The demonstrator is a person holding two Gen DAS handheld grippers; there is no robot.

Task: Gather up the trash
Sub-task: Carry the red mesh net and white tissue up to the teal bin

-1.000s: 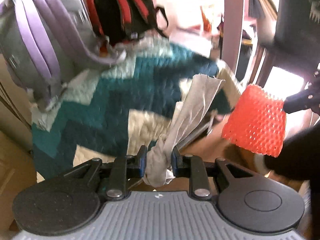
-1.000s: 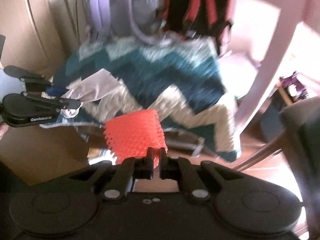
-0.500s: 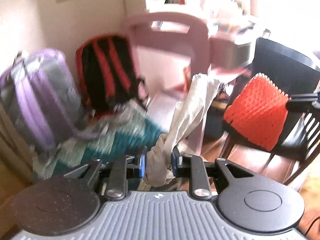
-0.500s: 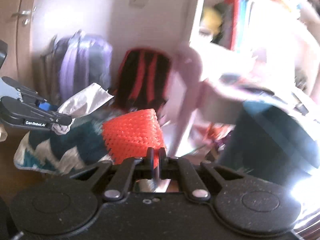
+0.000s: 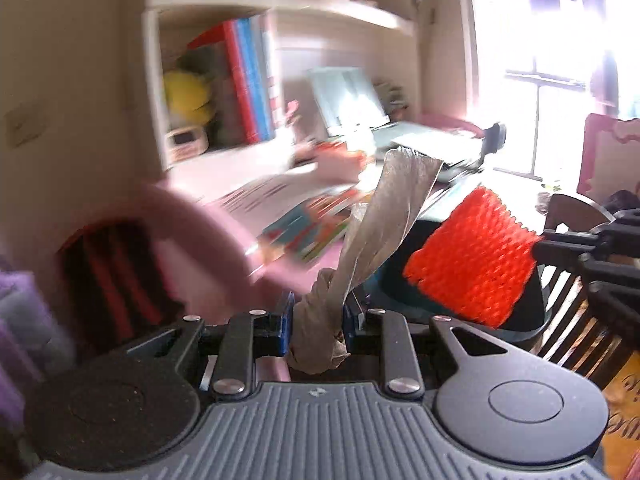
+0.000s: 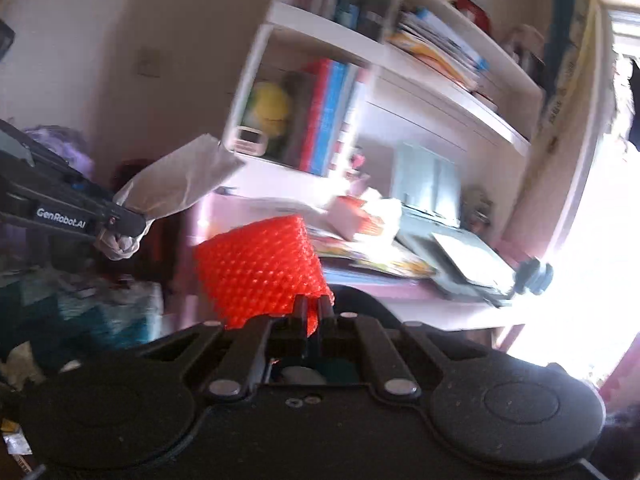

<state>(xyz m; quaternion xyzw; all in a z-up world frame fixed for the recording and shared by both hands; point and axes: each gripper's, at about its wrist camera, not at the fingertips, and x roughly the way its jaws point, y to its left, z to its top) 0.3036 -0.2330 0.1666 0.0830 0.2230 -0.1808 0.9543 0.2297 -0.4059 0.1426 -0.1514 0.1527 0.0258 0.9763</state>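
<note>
A: Where is the trash at this moment?

B: Both pieces are off the ground and carried. The crumpled grey paper (image 5: 380,216) is pinched at its twisted lower end between the fingers of the left gripper (image 5: 316,316), and its flat end rises toward one o'clock. The orange foam net (image 6: 260,268) is nipped by one edge in the right gripper (image 6: 314,312), whose fingers are nearly shut on that thin edge.

A: And how do the two sit to each other?

B: In the left wrist view the net hangs at about three o'clock of the paper, near it but apart. In the right wrist view the paper shows at ten o'clock of the net.

A: What lies beyond them?

B: A pink table (image 6: 420,300) strewn with papers and a laptop (image 5: 352,96), and above it a bookshelf (image 6: 360,52) at twelve o'clock. A dark round rim below the net may be a bin; the blur leaves that unsure.

A: Which step is in hand?

B: Judging by this, the carry, with both pickups done. The next move calls for finding the bin, bringing each piece over its mouth, then opening the fingers.
</note>
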